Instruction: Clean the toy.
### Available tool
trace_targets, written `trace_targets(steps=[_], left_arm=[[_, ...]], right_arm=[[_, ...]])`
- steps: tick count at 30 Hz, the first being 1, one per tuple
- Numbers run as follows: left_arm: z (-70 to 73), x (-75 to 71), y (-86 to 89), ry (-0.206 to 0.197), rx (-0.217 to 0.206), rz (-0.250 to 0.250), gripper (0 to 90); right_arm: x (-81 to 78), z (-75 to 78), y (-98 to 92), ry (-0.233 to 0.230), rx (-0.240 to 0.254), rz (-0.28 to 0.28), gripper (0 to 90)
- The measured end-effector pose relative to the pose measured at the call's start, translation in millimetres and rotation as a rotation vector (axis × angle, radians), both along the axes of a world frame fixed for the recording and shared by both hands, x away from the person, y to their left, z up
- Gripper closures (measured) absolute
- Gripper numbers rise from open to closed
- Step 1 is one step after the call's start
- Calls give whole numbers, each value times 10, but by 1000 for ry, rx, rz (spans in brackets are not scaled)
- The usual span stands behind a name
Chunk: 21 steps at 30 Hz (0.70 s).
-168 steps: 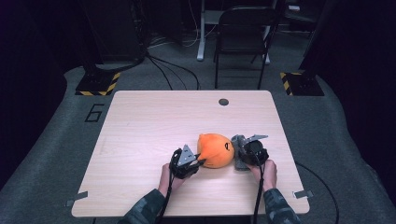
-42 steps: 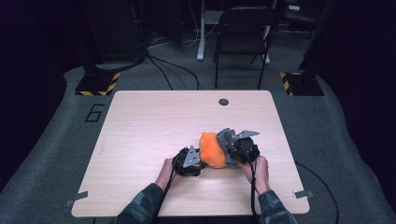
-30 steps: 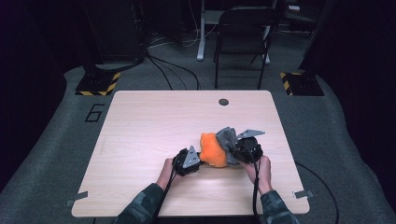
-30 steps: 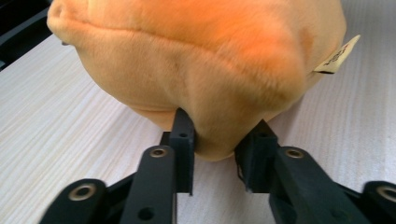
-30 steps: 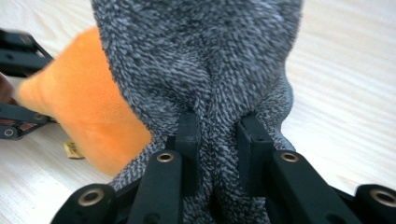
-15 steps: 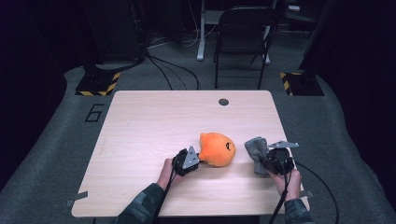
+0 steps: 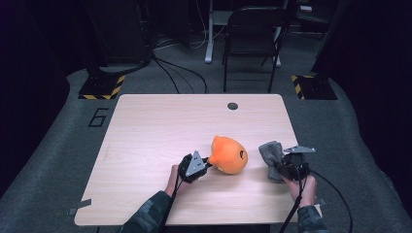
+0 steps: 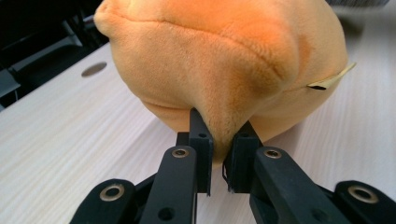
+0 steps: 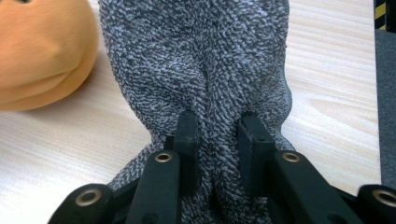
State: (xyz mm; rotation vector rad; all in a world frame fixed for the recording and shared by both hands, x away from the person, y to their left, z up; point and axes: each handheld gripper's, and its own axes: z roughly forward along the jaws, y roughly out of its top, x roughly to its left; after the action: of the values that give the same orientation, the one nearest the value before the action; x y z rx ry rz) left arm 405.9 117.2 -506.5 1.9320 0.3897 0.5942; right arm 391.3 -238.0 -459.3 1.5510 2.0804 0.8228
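Now the 2 things lie apart on the worktop [image 7: 145, 145]: the orange plush toy [image 7: 228, 154] sits near the middle of the front half, and the grey terry cloth [image 7: 271, 156] lies just to its right, near the right edge, with bare wood between them in the high view.

The left gripper [image 7: 206, 162] has its jaws pinched on a fold of the orange plush toy [image 8: 224, 60] at its lower left side; in the left gripper view the fabric bunches into the narrow gap between the 2 black jaws, which have just been closing onto it. The right gripper [image 7: 276, 167] has its jaws clamped on a gathered ridge of the grey terry cloth [image 9: 201, 60], which wrinkles up between them in the right gripper view; the toy's rounded side shows at the upper left of that view, clear of the cloth.

Judging from this layout, the work in hand is separating the cloth from the toy, and that part looks done: the cloth no longer touches the plush. What seems left is to set the cloth down flat or fold it aside, and to release or reposition the toy. Both grips are on soft fabric only, so either piece could slip or stretch if pulled hard.
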Motion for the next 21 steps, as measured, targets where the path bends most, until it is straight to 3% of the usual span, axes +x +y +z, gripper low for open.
trace_targets(steps=[4, 8, 11, 21], left_arm=[[150, -55, 6, 6, -59, -9, 832], [305, -111, 14, 49, -115, -4, 830], [395, -133, 19, 72, -113, -2, 829], [548, -119, 55, 239, -172, 31, 826]], right_arm=[[8, -13, -20, -3, -2, 5, 721], [23, 5, -47, -13, 13, 1, 721], [6, 4, -43, -8, 10, -5, 721], [-11, 36, -57, -20, 6, -5, 721]])
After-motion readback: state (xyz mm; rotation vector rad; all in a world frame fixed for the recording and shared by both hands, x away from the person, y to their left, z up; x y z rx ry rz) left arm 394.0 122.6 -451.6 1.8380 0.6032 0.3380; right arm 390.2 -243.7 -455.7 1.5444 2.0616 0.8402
